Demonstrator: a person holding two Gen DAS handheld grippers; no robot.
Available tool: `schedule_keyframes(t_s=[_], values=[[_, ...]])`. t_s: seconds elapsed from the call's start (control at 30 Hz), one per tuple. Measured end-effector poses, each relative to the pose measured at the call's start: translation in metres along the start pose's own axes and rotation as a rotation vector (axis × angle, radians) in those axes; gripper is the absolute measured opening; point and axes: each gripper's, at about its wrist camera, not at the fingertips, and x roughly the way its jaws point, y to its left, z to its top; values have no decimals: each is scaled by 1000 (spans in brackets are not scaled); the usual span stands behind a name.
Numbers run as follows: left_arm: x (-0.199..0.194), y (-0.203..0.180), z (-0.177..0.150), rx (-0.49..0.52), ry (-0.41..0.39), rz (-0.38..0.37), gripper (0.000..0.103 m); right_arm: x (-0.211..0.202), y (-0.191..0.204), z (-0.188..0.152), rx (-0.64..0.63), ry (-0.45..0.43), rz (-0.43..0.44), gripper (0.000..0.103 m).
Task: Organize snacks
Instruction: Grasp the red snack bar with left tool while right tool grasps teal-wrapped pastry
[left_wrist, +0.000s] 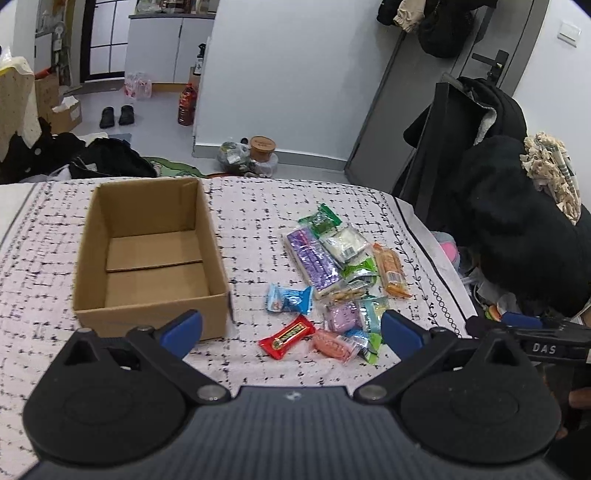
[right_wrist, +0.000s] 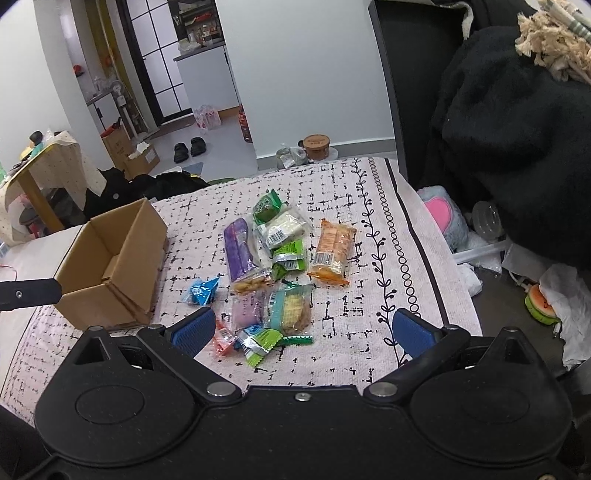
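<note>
The bed cover (left_wrist: 258, 206) is pale pink, crossed by a broken black grid, with a black vine border. The cardboard box (left_wrist: 147, 251) is plain brown. The snack packets: purple (left_wrist: 312, 258), orange (right_wrist: 332, 251), red (left_wrist: 288, 338), blue (left_wrist: 288, 299).

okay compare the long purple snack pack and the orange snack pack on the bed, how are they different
The purple pack is longer and narrower than the orange pack, which is shorter and wider. The purple pack sits inside the pile, with other wrappers against it; the orange pack lies at the pile's edge farthest from the cardboard box, nearly on its own. The purple pack is nearer the box. Both lie flat on the patterned bedcover, outside the box, and neither tool is touching them.
</note>
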Motion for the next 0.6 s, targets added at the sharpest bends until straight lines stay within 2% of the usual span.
schedule_keyframes(t_s=[0.23, 0.6], values=[[31, -5, -2, 14, 30, -25, 99, 21, -4, 0, 3, 16, -4, 103], [82, -1, -6, -4, 95, -37, 78, 58, 1, 6, -50, 66, 11, 97]])
